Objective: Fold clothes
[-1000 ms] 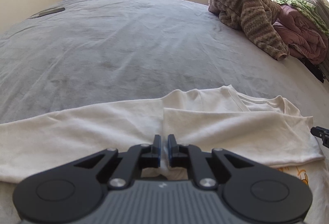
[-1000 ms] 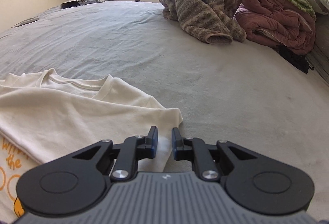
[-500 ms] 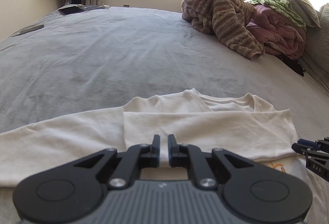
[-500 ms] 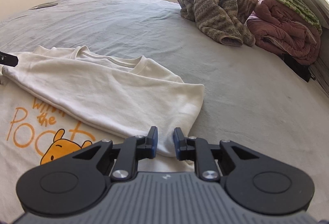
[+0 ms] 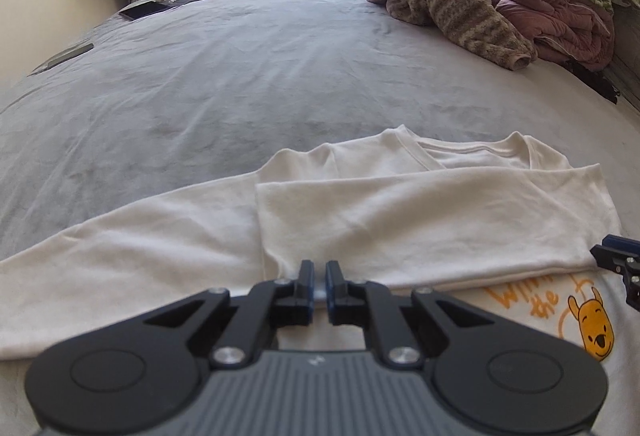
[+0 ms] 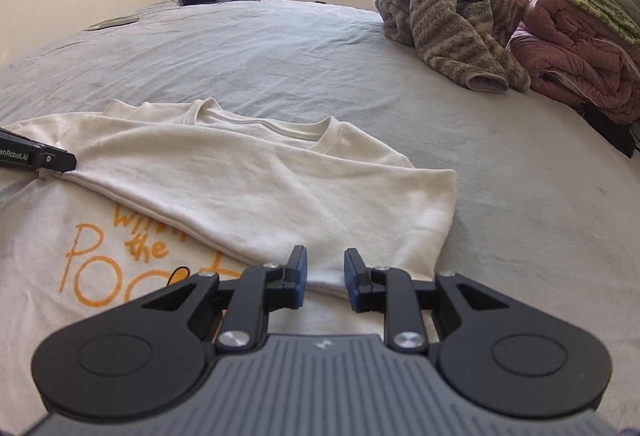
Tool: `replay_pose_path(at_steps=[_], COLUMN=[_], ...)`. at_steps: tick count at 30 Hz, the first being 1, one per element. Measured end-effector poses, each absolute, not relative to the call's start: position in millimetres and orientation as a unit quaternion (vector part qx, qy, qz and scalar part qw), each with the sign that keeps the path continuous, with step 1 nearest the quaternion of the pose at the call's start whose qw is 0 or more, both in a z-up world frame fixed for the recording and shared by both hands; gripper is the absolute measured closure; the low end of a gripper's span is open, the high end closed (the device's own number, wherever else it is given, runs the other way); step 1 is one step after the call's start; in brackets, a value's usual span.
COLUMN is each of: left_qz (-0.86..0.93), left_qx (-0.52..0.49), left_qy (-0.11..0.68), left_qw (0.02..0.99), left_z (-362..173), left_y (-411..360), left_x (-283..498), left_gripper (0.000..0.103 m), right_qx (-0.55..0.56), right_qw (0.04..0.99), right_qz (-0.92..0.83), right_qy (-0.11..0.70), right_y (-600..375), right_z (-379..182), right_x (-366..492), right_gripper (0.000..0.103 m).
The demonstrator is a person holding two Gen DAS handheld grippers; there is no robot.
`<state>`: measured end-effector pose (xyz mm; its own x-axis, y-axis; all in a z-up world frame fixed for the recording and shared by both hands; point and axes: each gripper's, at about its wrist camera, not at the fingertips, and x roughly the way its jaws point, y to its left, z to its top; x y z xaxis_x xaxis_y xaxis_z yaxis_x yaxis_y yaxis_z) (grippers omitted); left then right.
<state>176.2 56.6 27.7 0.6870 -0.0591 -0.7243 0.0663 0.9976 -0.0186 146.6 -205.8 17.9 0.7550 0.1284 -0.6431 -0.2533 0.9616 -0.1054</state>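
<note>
Garment: a cream long-sleeved shirt [image 5: 400, 220] lies flat on the grey bedspread [image 5: 240, 76], printed front up, collar toward the far side of the bed.
Fold state: the sleeve on the right side is laid across the chest, just below the collar, covering the top of the orange print [image 6: 120, 256]; the other sleeve [image 5: 120, 256] stretches flat out to the left.
Left gripper [image 5: 319, 286]: jaws nearly closed with a sliver of pale cloth between the pads, apparently pinching the cuff end of the crossed sleeve; the grip itself is partly hidden.
Right gripper [image 6: 325, 276]: jaws parted, a ridge of white fabric showing in the gap at the folded shoulder edge; released or only loosely straddling it.
Long axis: the crossed sleeve runs left to right, from one gripper to the other, square to both cameras' forward direction.
Governing relation: the outstretched sleeve lies to the left of the left gripper, so the left hand is the nearer one to it.
Stage, as judged: one sleeve is folded in and the other is not; the body remains at full length.
Background: a brown fleece [image 6: 444, 24] and stacked quilts [image 6: 580, 48], well apart from the shirt.
</note>
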Motion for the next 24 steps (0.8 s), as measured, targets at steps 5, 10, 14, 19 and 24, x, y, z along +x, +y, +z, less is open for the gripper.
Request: replay_pose_path(at_steps=[5,10,14,19,24], left_qz=[-0.038,-0.038,-0.041,-0.041,-0.043], left_qx=[-0.004,-0.002,-0.003,-0.004,-0.005], left_qy=[0.397,0.398,0.398,0.399,0.399], left_qw=[0.917,0.917,0.917,0.916,0.916], left_z=[28.0,27.7,27.7,27.4,27.0], left_y=[59.9,59.0,60.6,60.5,61.5], left_x=[177.5,178.0,177.6,178.5,178.2], left_gripper=[0.095,0.095,0.095,0.095,0.095], right_qx=[-0.083,-0.051,-0.09,-0.092,-0.081], right_qw=[0.93,0.928,0.927,0.925,0.923], right_qz=[0.093,0.105,0.109,0.11,0.114], right_qy=[0.345,0.353,0.348,0.351,0.359], right_y=[-221.6,-255.8,-249.1,-255.3,-262.5], right_z=[17.1,15.3,13.1,10.4,13.7], right_x=[145.9,141.9,136.3,135.9,135.8], right_gripper=[0.084,0.078,0.079,0.084,0.084])
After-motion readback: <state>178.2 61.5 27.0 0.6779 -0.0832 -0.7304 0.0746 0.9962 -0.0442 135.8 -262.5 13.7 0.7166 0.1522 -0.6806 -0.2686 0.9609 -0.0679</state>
